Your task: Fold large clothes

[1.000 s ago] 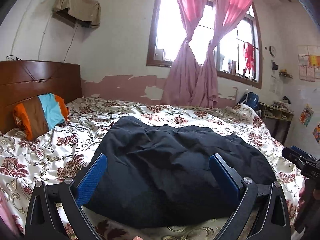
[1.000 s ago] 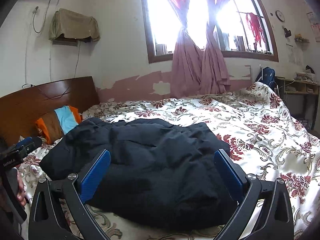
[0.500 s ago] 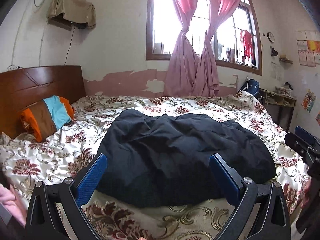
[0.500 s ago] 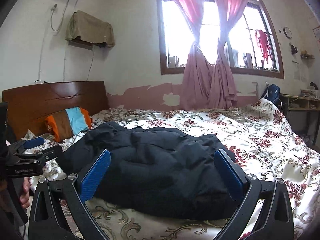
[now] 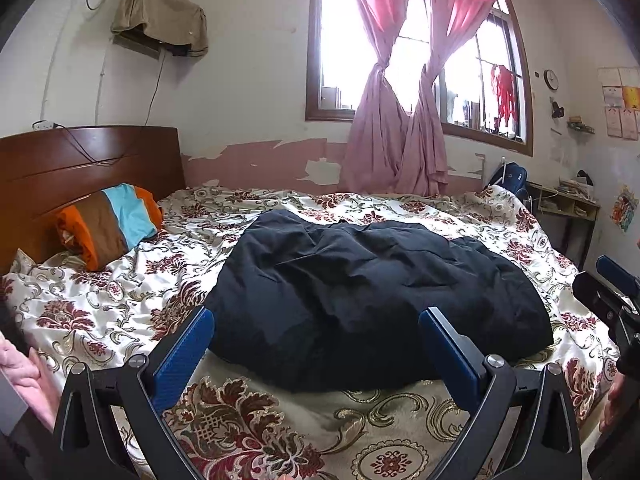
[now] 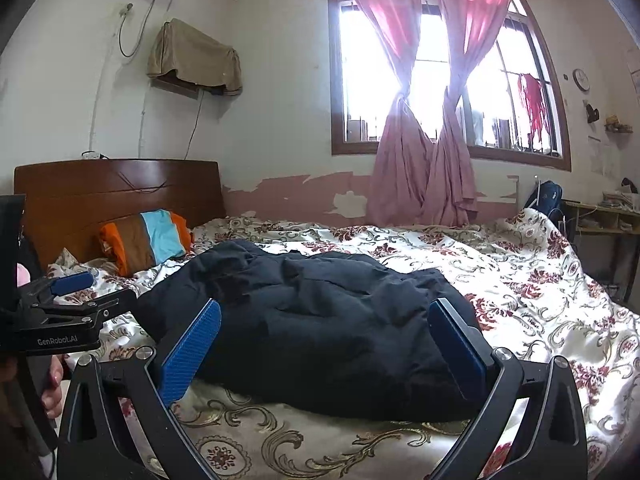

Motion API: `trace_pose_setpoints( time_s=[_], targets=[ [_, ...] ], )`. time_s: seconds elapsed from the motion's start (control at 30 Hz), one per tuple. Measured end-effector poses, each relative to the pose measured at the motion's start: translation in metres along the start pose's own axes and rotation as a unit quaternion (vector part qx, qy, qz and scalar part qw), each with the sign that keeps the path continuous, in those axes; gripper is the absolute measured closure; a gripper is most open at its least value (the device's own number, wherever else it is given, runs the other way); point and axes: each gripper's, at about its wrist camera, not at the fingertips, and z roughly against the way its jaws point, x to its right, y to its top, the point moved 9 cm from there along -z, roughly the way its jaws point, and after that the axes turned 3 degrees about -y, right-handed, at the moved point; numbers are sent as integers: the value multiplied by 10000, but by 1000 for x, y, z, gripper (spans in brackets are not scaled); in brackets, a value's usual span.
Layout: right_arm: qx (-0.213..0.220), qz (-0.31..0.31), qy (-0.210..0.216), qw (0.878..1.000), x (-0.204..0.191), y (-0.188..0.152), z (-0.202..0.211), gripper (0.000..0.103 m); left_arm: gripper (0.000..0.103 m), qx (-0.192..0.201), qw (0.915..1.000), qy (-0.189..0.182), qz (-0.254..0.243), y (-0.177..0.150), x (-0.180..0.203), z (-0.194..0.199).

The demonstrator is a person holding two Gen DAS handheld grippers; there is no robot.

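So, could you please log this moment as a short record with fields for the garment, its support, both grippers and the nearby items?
garment: bulky dark navy padded garment, lying in a rumpled heap
support: bed with floral satin cover
left gripper: open, short of the garment, holding nothing
right gripper: open, short of the garment, holding nothing
nearby: orange, brown and blue striped pillow by the brown wooden headboard
background: pink knotted curtains
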Motion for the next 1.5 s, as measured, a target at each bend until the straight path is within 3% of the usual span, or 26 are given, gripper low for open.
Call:
trace_pose_setpoints(
  time_s=[0.53, 0.83, 1.2, 1.5],
  targets=[
    [37, 94, -25, 9999, -9, -11, 8, 2, 0, 174, 9997, 153, 73, -8, -9, 18],
    [-43, 29, -4, 10000, -10, -21, 12, 2, 0, 106, 9997, 36, 204, -16, -10, 27],
    [-388, -150, -124, 9991, -6, -45, 14, 2, 0, 4, 9999, 103, 1, -27, -8, 31],
    [-673, -277, -216, 9971, 3, -66, 13, 2, 0, -301, 9995, 22, 29, -43, -7, 22]
  ],
)
